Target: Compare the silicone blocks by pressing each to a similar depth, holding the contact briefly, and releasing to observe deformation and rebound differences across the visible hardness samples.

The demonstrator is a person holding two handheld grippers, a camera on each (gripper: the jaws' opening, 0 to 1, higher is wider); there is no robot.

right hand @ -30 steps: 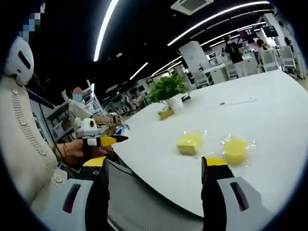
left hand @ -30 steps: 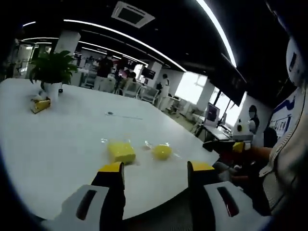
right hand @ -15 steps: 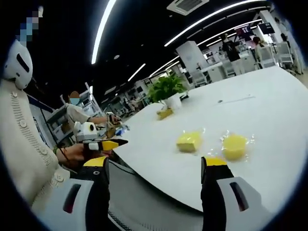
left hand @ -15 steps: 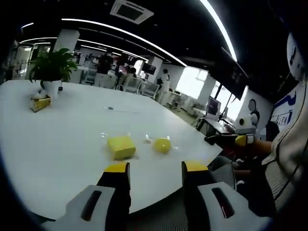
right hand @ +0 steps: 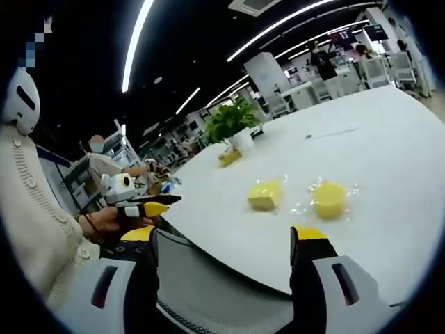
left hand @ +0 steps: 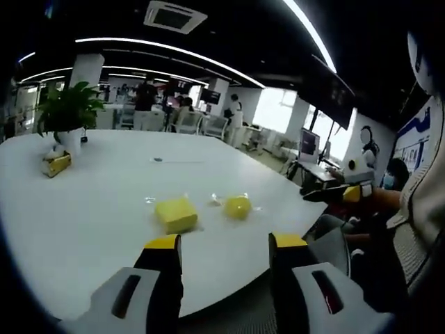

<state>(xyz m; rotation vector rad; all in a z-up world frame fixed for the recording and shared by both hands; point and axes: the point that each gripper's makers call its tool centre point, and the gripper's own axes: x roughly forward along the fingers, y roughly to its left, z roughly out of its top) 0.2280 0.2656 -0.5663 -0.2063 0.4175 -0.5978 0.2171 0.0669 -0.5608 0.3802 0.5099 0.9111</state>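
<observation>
Two yellow silicone blocks lie on clear film on the white table (left hand: 83,223): a square block (left hand: 175,213) and, to its right, a round block (left hand: 237,206). My left gripper (left hand: 226,243) is open and empty, held short of the table's near edge with both blocks ahead of its jaws. The right gripper view shows the same square block (right hand: 265,195) and round block (right hand: 329,199). My right gripper (right hand: 224,236) is open and empty too, off the table edge. Each gripper appears in the other's view, hand-held: the right gripper (left hand: 344,193) and the left gripper (right hand: 142,207).
A potted plant (left hand: 66,115) stands at the far side of the table with a small yellow object (left hand: 58,163) beside it; the plant (right hand: 233,122) also shows in the right gripper view. A thin line (left hand: 177,161) lies mid-table. A seated person (right hand: 97,160) and others are behind.
Both cameras have shifted a little, so the blocks sit slightly differently in view. The blocks have not moved. The left jaws drew a bit closer half a second ago and have spread again.
</observation>
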